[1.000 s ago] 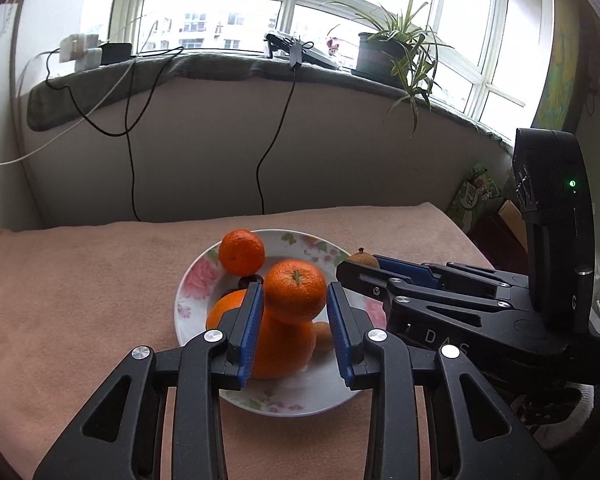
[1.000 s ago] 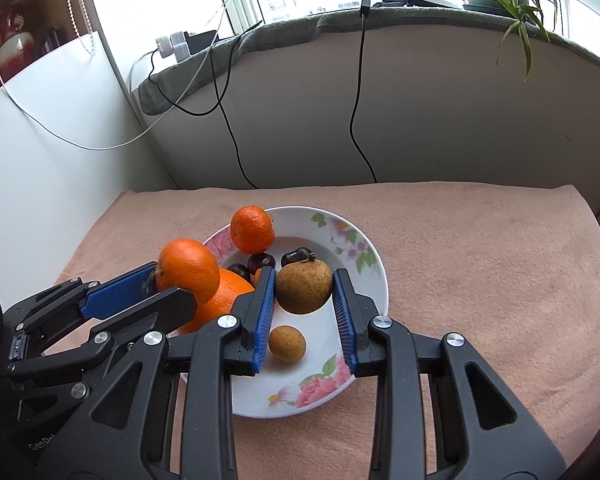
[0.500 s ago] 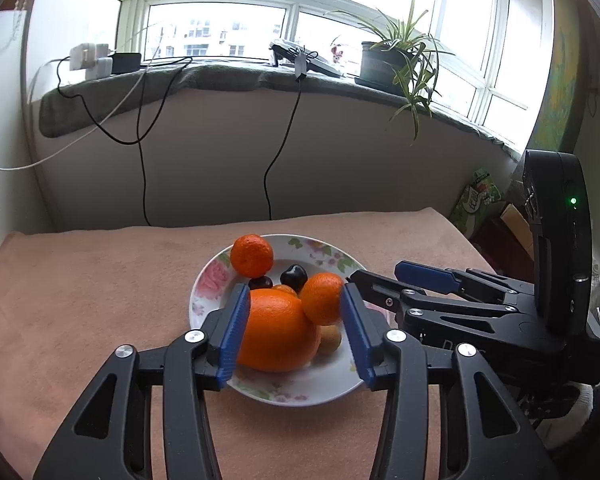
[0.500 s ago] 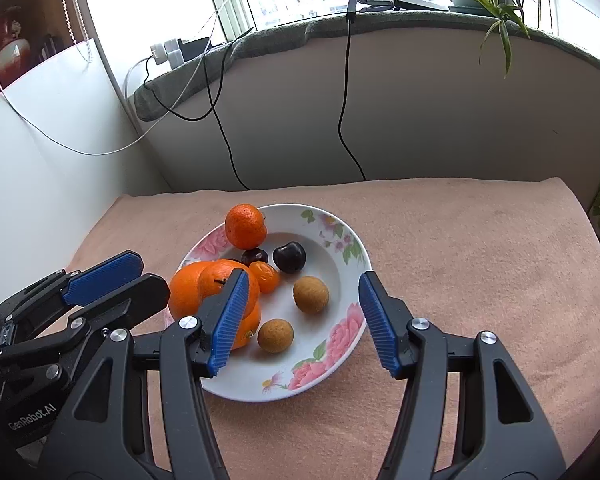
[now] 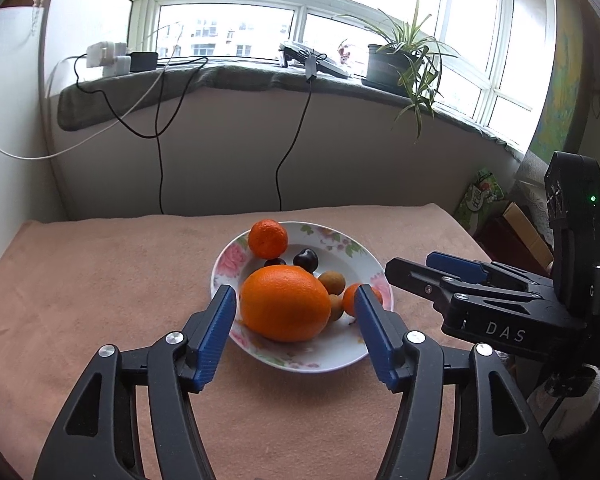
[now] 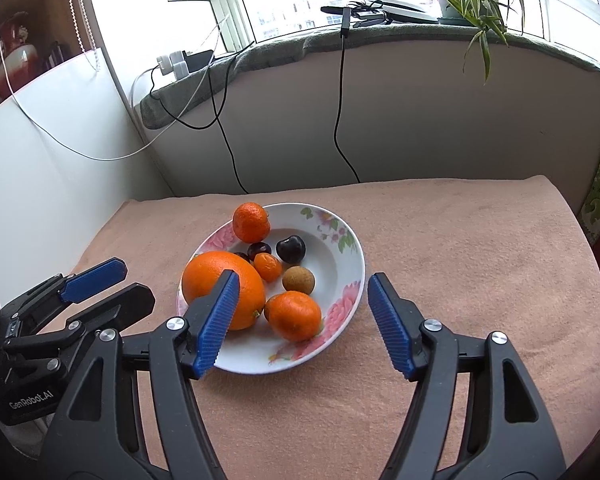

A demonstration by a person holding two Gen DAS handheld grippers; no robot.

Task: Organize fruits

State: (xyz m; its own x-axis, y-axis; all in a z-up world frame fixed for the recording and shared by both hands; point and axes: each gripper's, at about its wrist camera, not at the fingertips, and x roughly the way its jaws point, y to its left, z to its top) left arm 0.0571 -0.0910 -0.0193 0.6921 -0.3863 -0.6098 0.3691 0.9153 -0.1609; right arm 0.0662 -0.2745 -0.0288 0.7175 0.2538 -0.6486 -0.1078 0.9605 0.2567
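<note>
Both my left gripper [image 5: 296, 330] and right gripper [image 6: 302, 318] gape wide, empty, just short of the plate [image 6: 340, 256]. All fruit sits inside: big orange [image 6: 216, 284] nearest, tangerine [image 6: 251, 222] farthest. I'd withdraw level, avoiding the rim.

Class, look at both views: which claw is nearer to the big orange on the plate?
Left. The left claw is open around the big orange; the right claw is open further right, over the plate's near rim.

Ahead of you, bright windows [image 5: 236, 28] curve over a grey-covered sill [image 5: 228, 74] — spider plant [image 5: 404, 60] far right, chargers [image 6: 176, 63], perhaps, far left — cables [image 6: 340, 112] down the white wall [image 5: 228, 152].
</note>
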